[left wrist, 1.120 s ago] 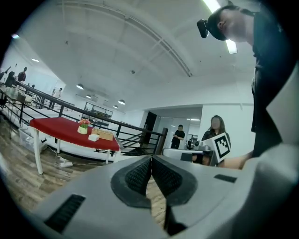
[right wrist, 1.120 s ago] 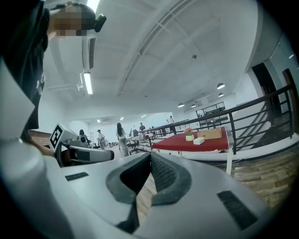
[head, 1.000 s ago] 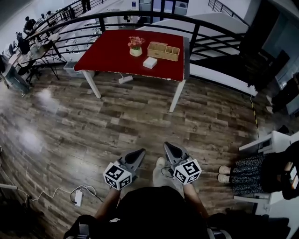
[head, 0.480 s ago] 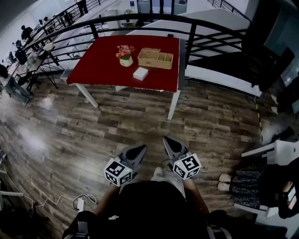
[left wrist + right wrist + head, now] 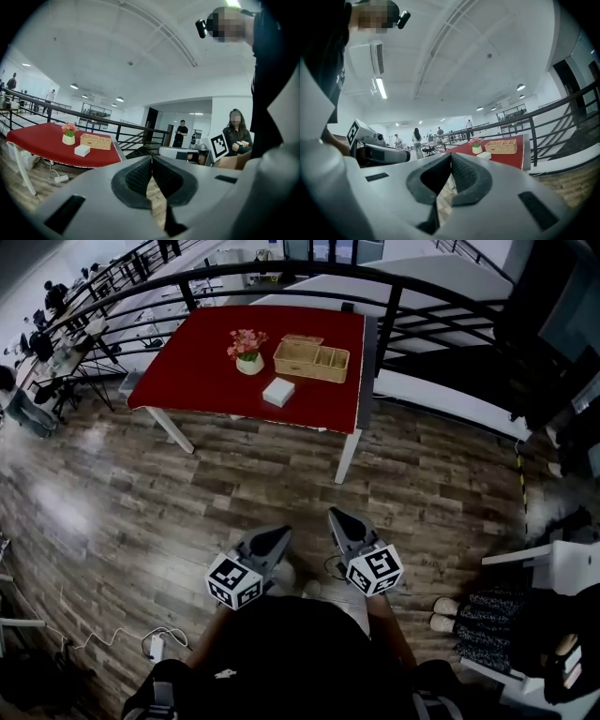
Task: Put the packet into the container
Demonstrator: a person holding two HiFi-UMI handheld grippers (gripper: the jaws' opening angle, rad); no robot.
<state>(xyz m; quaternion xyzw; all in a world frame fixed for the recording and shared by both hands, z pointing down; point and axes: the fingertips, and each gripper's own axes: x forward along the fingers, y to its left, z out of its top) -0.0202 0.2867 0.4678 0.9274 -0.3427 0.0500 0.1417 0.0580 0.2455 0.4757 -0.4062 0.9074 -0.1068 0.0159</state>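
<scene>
A white packet (image 5: 278,391) lies on a red table (image 5: 206,371), just in front of a woven wicker container (image 5: 311,359) with compartments. Both grippers are held low over the wooden floor, well short of the table. My left gripper (image 5: 281,535) is shut with nothing in it, and so is my right gripper (image 5: 336,517). The left gripper view shows the packet (image 5: 82,150) and the container (image 5: 96,141) far off beyond my left gripper (image 5: 151,160). The right gripper view has the packet (image 5: 484,155) and the container (image 5: 501,146) past my right gripper (image 5: 451,156).
A pot of pink flowers (image 5: 248,350) stands on the table left of the container. A black railing (image 5: 394,306) curves behind the table. A power strip with cable (image 5: 156,644) lies on the floor at my left. A seated person's legs (image 5: 473,620) are at the right.
The table has drifted slightly left and nearer in the head view as I walk toward it. Both grippers stay shut and keep their place before me.
</scene>
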